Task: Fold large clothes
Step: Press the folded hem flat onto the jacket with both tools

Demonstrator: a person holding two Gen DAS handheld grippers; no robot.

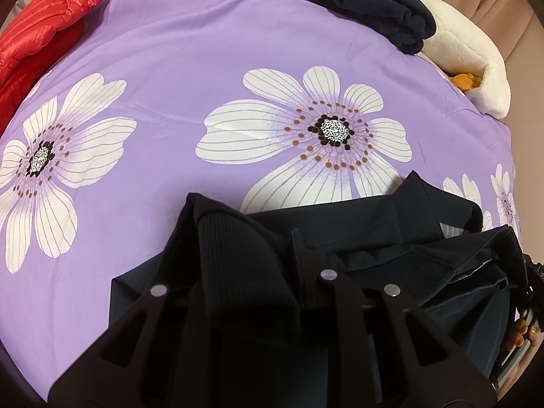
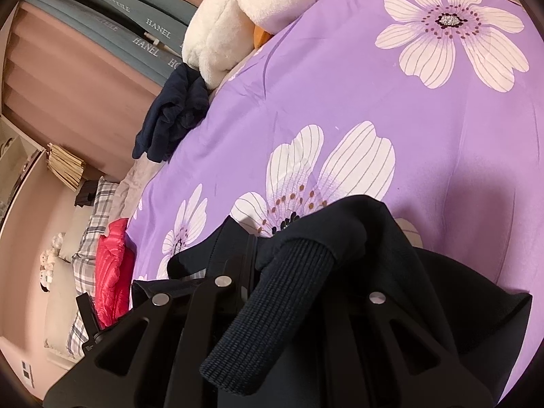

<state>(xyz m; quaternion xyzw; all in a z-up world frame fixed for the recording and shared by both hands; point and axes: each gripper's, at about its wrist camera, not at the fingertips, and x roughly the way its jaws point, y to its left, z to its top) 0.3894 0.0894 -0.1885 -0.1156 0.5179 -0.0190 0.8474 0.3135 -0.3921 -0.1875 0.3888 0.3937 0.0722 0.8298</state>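
A dark navy garment [image 1: 357, 238] with ribbed cuffs lies bunched at the near edge of the purple flowered bedspread [image 1: 170, 68]. In the left wrist view my left gripper [image 1: 243, 248] is shut on the garment, and a ribbed cuff [image 1: 234, 258] runs between its fingers. The right wrist view has my right gripper [image 2: 295, 255] shut on the same garment [image 2: 391, 238]. Another ribbed cuff [image 2: 272, 306] drapes back over that gripper and hides its right finger. At the far right edge of the left wrist view a hand [image 1: 523, 335] shows beside the garment.
A red puffer jacket [image 1: 44, 23] lies at the bedspread's far left. A folded navy garment [image 1: 367, 0] and a white plush toy [image 1: 465, 57] sit at the far right. A plaid pillow [image 2: 88, 231] and a curtain [image 2: 85, 78] lie beyond the bed.
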